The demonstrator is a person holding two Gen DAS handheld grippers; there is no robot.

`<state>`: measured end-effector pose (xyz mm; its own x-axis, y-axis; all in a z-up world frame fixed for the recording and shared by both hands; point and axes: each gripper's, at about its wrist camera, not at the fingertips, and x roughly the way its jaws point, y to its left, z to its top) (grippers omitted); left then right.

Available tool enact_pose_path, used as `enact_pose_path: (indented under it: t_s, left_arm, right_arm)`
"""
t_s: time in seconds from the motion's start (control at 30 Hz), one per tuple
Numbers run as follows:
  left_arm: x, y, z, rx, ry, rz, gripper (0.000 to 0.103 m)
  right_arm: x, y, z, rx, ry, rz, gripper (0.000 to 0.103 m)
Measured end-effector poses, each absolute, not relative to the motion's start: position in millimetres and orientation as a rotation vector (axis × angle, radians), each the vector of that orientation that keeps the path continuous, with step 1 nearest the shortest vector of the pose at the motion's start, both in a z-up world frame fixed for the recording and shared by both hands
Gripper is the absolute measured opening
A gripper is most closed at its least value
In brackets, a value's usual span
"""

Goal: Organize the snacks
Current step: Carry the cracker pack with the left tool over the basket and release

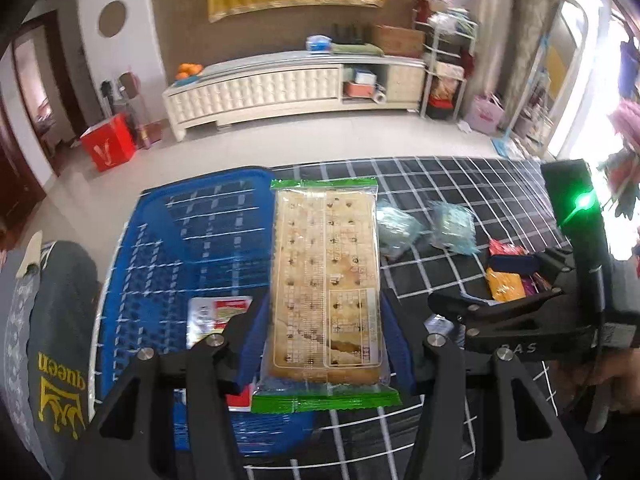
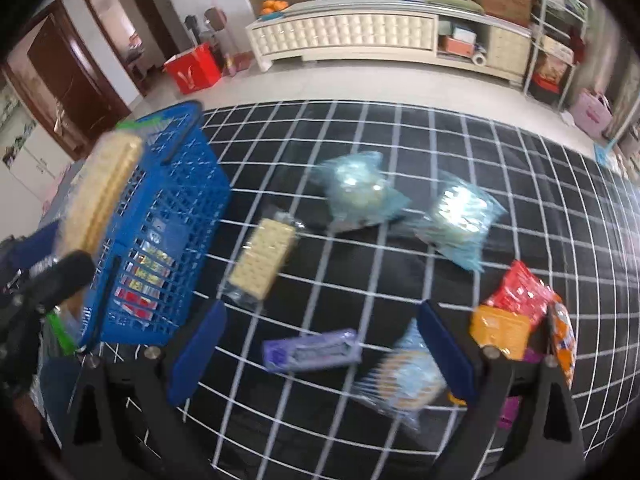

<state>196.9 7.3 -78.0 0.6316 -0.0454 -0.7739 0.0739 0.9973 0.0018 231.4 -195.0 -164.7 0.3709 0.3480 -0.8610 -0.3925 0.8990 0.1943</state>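
We find the left tongs [image 1: 326, 312] clamped on a cracker packet [image 1: 325, 280] with green end seals, its blue pads pressing the packet's two long sides. The packet is held lengthwise along the tongs, raised over the near right edge of the blue plastic basket [image 1: 188, 240], which stands at the left end of the table [image 1: 460, 184] under a black cloth with a white grid. Inside the basket we note at least one flat packet with red and white print [image 1: 218, 316] lying on the bottom. In the right wrist view, the right tongs [image 2: 320, 344] stand apart and hold nothing, hovering above the cloth. Between and just ahead of its fingers lie a purple packet [image 2: 312, 350] and a light blue cracker packet [image 2: 404, 376]; further out lies a clear-wrapped cracker packet [image 2: 262, 258] near the basket wall. Two pale blue wrapped snacks [image 2: 362, 190] [image 2: 460, 216] sit side by side toward the middle of the table, apart from one another. At the right, beside the right finger, we record a cluster of a red packet [image 2: 518, 290], an orange packet [image 2: 500, 330] and an orange-patterned packet [image 2: 562, 344], touching or overlapping. The right wrist view is motion-blurred, so print on the wrappers is unreadable.
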Motion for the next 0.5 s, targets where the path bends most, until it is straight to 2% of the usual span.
enact_pose_path:
  t_s: [0.5]
  left_arm:
    - [206,99,-104,-0.097,0.939,0.044,0.052]
  right_arm:
    - [274,-105,-222,-0.134,1.229,0.405,0.098]
